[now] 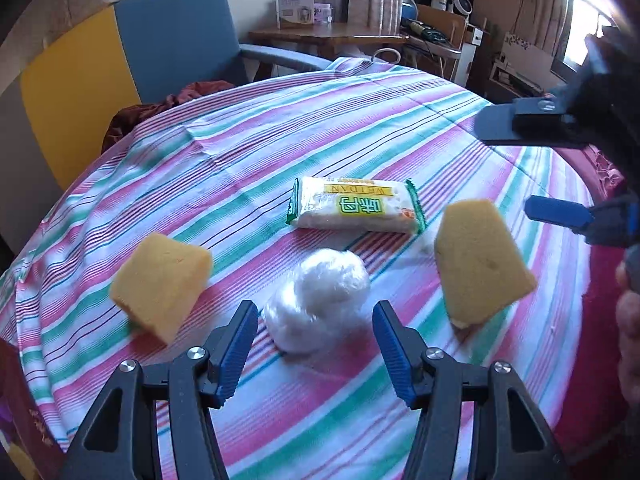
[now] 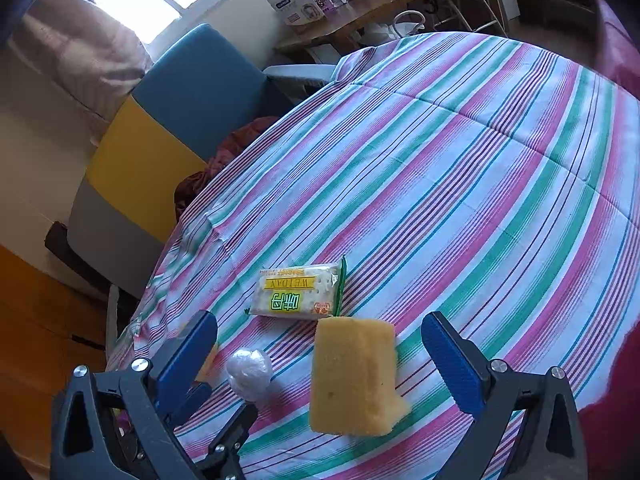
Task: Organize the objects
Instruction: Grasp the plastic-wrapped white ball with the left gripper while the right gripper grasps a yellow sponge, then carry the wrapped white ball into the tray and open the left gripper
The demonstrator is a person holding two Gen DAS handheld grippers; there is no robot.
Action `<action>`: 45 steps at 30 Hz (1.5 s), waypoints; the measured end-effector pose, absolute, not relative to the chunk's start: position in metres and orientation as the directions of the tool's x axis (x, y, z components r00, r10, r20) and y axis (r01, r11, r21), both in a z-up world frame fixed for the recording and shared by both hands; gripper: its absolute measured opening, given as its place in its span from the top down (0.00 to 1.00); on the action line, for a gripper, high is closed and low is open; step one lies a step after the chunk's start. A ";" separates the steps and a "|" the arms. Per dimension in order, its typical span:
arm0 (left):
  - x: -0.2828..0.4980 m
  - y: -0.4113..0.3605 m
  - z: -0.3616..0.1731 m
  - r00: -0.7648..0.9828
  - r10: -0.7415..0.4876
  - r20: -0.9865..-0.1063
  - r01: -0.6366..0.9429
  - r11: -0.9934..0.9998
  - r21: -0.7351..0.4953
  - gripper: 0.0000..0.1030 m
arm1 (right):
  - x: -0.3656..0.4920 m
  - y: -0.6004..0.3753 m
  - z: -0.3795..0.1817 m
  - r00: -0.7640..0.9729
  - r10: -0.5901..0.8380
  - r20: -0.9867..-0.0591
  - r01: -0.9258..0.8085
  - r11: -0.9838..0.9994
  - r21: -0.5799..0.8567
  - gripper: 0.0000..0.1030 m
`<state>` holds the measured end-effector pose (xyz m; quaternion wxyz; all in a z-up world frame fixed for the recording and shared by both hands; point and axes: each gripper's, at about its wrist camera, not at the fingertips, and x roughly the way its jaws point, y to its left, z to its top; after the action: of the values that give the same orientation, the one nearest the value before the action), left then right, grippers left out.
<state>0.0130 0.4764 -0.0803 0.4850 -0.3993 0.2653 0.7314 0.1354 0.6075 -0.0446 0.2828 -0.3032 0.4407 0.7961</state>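
Observation:
A white crumpled plastic ball (image 1: 320, 300) lies on the striped tablecloth (image 1: 360, 120), just ahead of and between the fingertips of my left gripper (image 1: 316, 312), which is open and not touching it. One yellow sponge (image 1: 160, 284) lies to its left, another (image 1: 480, 260) to its right. Behind the ball is a green-edged cracker packet (image 1: 356, 208). My right gripper (image 2: 320, 320) is open above the right-hand sponge (image 2: 352, 376), with the fingers well clear of its sides. The ball (image 2: 250, 372) and packet (image 2: 300, 292) lie to the left of that sponge.
A blue and yellow chair (image 1: 172, 40) stands past the table's far left edge, with a dark red cloth (image 1: 160, 100) on its seat. A wooden desk (image 1: 320, 34) with a box is farther back. A red undercloth (image 1: 580, 360) shows at the right. A person's hand (image 1: 630, 320) is at the edge.

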 end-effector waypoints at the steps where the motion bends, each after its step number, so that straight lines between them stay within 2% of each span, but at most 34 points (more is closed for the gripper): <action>1: 0.010 0.480 -0.083 -0.210 0.496 -0.843 -0.920 -0.393 -0.002 0.41 | 0.136 0.608 -0.045 -0.657 0.183 -0.732 -0.717 -0.451 0.531 0.00; 3: 0.005 0.486 -0.089 -0.199 0.494 -0.846 -0.917 -0.398 -0.017 0.41 | 0.135 0.608 -0.045 -0.656 0.182 -0.732 -0.718 -0.450 0.531 0.00; 4: 0.002 0.487 -0.093 -0.189 0.494 -0.849 -0.914 -0.404 -0.032 0.45 | 0.135 0.608 -0.045 -0.656 0.180 -0.733 -0.718 -0.449 0.532 0.00; 5: 0.001 0.485 -0.096 -0.176 0.503 -0.846 -0.914 -0.404 -0.050 0.61 | 0.135 0.609 -0.046 -0.656 0.178 -0.734 -0.718 -0.447 0.533 0.00; 10: 0.000 0.454 -0.101 -0.168 0.537 -0.826 -0.901 -0.425 -0.093 0.63 | 0.133 0.610 -0.047 -0.639 0.183 -0.747 -0.730 -0.451 0.513 0.00; 24: 0.010 0.356 -0.085 -0.251 0.531 -0.809 -0.811 -0.572 -0.124 0.63 | 0.101 0.597 -0.078 -0.429 0.132 -0.894 -0.776 -0.561 0.290 0.01; 27: 0.015 0.341 -0.075 -0.274 0.542 -0.794 -0.802 -0.585 -0.123 0.63 | 0.095 0.592 -0.084 -0.375 0.144 -0.916 -0.774 -0.593 0.224 0.11; 28: 0.017 0.336 -0.070 -0.278 0.550 -0.788 -0.798 -0.588 -0.129 0.63 | 0.094 0.590 -0.086 -0.360 0.149 -0.921 -0.772 -0.602 0.204 0.22; 29: 0.019 0.331 -0.067 -0.283 0.556 -0.781 -0.796 -0.591 -0.133 0.63 | 0.092 0.589 -0.090 -0.341 0.149 -0.928 -0.768 -0.614 0.184 0.41; 30: 0.022 0.326 -0.062 -0.290 0.563 -0.774 -0.795 -0.592 -0.133 0.63 | 0.090 0.587 -0.093 -0.337 0.134 -0.932 -0.760 -0.623 0.185 0.48; 37: 0.031 0.289 -0.037 -0.348 0.580 -0.737 -0.766 -0.629 -0.133 0.63 | 0.087 0.582 -0.100 -0.328 0.120 -0.937 -0.742 -0.647 0.177 0.52; 42: 0.028 0.262 -0.022 -0.401 0.583 -0.706 -0.723 -0.675 -0.147 0.63 | 0.084 0.582 -0.101 -0.321 0.127 -0.939 -0.736 -0.657 0.163 0.50; 45: 0.026 0.250 -0.017 -0.433 0.570 -0.698 -0.695 -0.704 -0.144 0.63 | 0.078 0.575 -0.102 -0.305 0.144 -0.941 -0.714 -0.689 0.126 0.44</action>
<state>0.0263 0.2495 -0.0173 0.3756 -0.3775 0.0827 0.8424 0.0776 0.5750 -0.1023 0.2823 -0.5174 0.2752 0.7595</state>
